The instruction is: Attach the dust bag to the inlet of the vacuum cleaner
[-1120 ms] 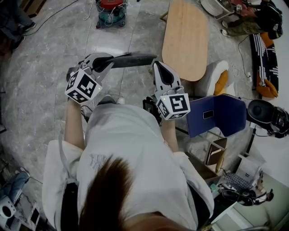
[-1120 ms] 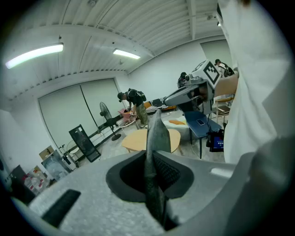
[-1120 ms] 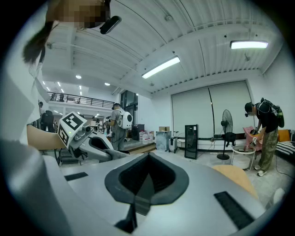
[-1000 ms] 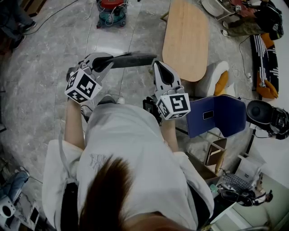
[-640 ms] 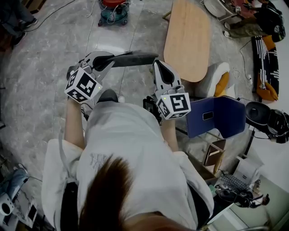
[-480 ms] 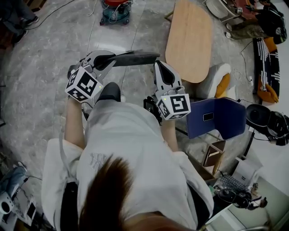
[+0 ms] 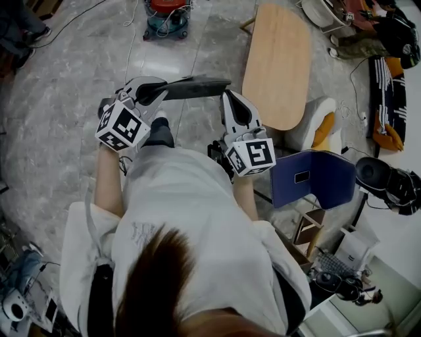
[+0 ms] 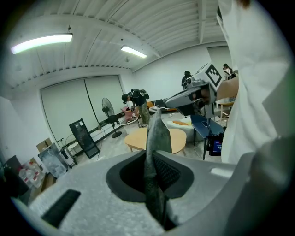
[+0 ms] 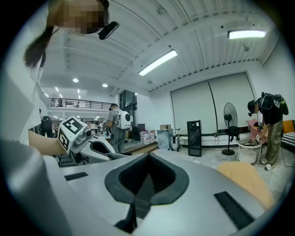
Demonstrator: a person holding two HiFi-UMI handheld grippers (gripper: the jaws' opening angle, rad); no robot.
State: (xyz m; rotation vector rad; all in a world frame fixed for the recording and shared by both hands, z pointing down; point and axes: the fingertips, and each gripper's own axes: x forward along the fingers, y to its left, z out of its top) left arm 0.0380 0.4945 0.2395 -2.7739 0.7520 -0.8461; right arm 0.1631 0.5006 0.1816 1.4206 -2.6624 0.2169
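A flat grey dust bag [image 7: 196, 86] sticks out edge-on to the right from my left gripper [image 7: 160, 90], which is shut on one end of it. In the left gripper view the dust bag [image 8: 154, 138] stands upright between the pads of the left gripper [image 8: 156, 196]. Beside it, my right gripper [image 7: 232, 100] is shut and holds nothing; in its own view the right gripper [image 9: 137, 199] has its jaws together. A red and teal vacuum cleaner [image 7: 165, 16] stands on the floor far ahead, well away from both grippers. Its inlet is not visible.
A long oval wooden table [image 7: 277, 62] lies ahead on the right. A blue chair [image 7: 306, 179], a white and orange seat [image 7: 317, 123] and bags stand at the right. Cables [image 7: 197, 46] run over the grey marble floor. Other people work at the room's far side.
The person has stepped forward: one foot now shows below the left gripper and the floor has slid back. Both grippers travel along in the same pose, the bag still held.
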